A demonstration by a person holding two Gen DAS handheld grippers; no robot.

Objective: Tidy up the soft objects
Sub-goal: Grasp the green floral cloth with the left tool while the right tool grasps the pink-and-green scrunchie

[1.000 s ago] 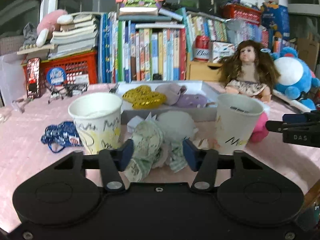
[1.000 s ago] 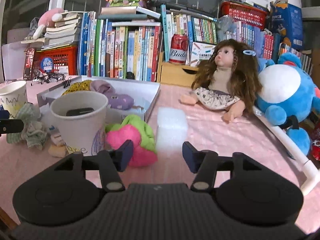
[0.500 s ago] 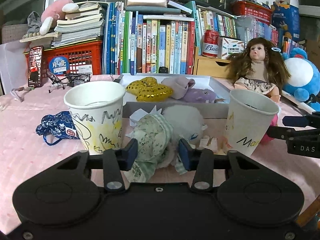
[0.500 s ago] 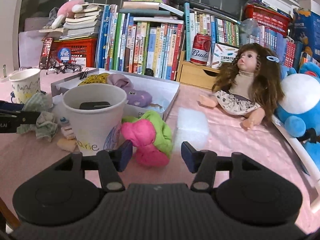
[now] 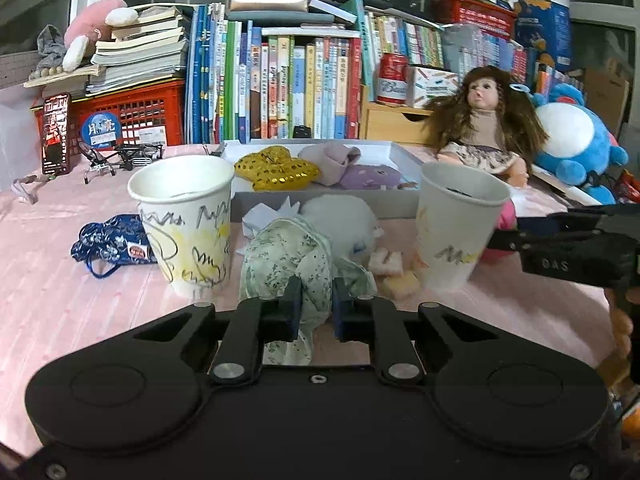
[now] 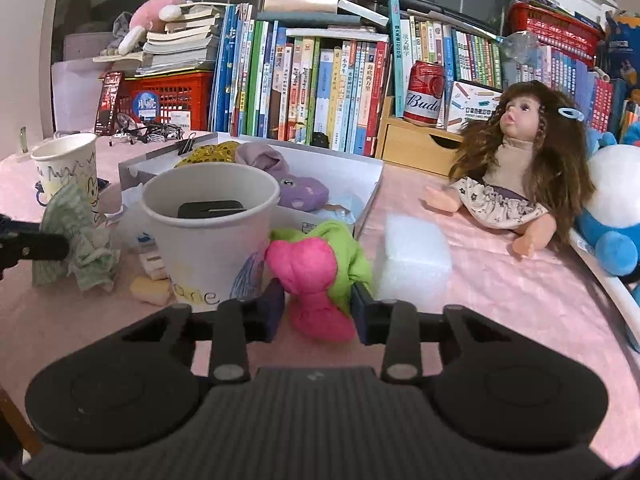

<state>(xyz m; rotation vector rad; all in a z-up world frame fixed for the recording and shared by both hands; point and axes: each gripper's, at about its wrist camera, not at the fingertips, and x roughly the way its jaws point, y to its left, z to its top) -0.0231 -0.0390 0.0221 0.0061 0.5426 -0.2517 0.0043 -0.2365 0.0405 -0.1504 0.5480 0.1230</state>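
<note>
My left gripper point(image 5: 316, 304) is shut on a crumpled green floral cloth point(image 5: 280, 260) lying between two paper cups on the pink tablecloth. In the right wrist view the same cloth point(image 6: 76, 236) hangs from its finger at the left edge. My right gripper point(image 6: 316, 308) has a pink and green soft toy point(image 6: 312, 268) between its jaws, which are closing with both pads touching the toy's sides. The toy rests on the table against a paper cup point(image 6: 212, 240). Behind stands a white box point(image 5: 320, 204) holding a gold sequin heart point(image 5: 276, 168) and purple soft toys point(image 5: 372, 176).
A scribbled paper cup point(image 5: 188, 224) stands left of the cloth and a second cup point(image 5: 452, 232) right of it. A white fluffy ball point(image 5: 344, 224), a blue pouch point(image 5: 112, 240), a foam block point(image 6: 416, 256), a doll point(image 6: 516, 168) and a blue plush point(image 6: 612, 200) lie around. Books line the back.
Both grippers went from wide open to closed in: the left jaws now pinch the floral cloth, and the right jaws, shifted left over the pink and green toy, now touch its sides.
</note>
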